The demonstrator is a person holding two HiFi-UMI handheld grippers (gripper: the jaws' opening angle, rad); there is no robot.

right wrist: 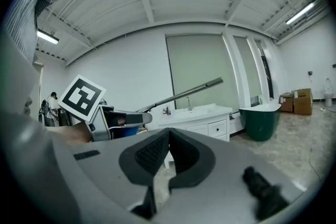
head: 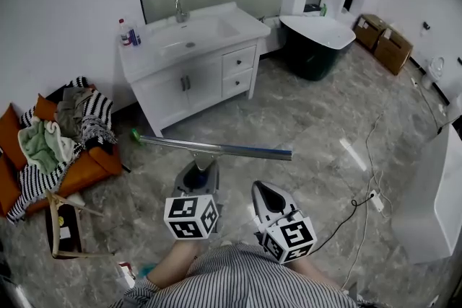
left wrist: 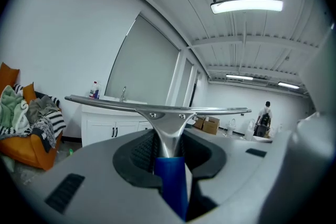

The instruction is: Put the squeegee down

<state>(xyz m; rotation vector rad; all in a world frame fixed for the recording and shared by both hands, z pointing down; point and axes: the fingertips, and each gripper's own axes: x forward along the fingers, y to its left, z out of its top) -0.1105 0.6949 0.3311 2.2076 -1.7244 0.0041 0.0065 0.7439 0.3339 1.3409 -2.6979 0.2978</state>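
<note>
The squeegee (head: 216, 148) has a long metal blade and a blue handle. My left gripper (head: 198, 173) is shut on that handle and holds the blade crosswise above the marble floor, in front of the person's body. In the left gripper view the blue handle (left wrist: 170, 181) sits clamped between the pads, and the blade (left wrist: 157, 108) spans the view, roughly level. My right gripper (head: 263, 191) hovers beside it on the right, shut with nothing in it. In the right gripper view its pads (right wrist: 152, 152) meet, and the squeegee (right wrist: 184, 94) shows off to the left.
A white vanity (head: 209, 79) with a sink stands ahead. An orange sofa (head: 86, 169) piled with clothes is at the left, with a wooden stool (head: 65, 227) near it. A dark green bathtub (head: 317, 47) and cardboard boxes (head: 382, 40) stand far right. A cable (head: 361, 198) lies on the floor.
</note>
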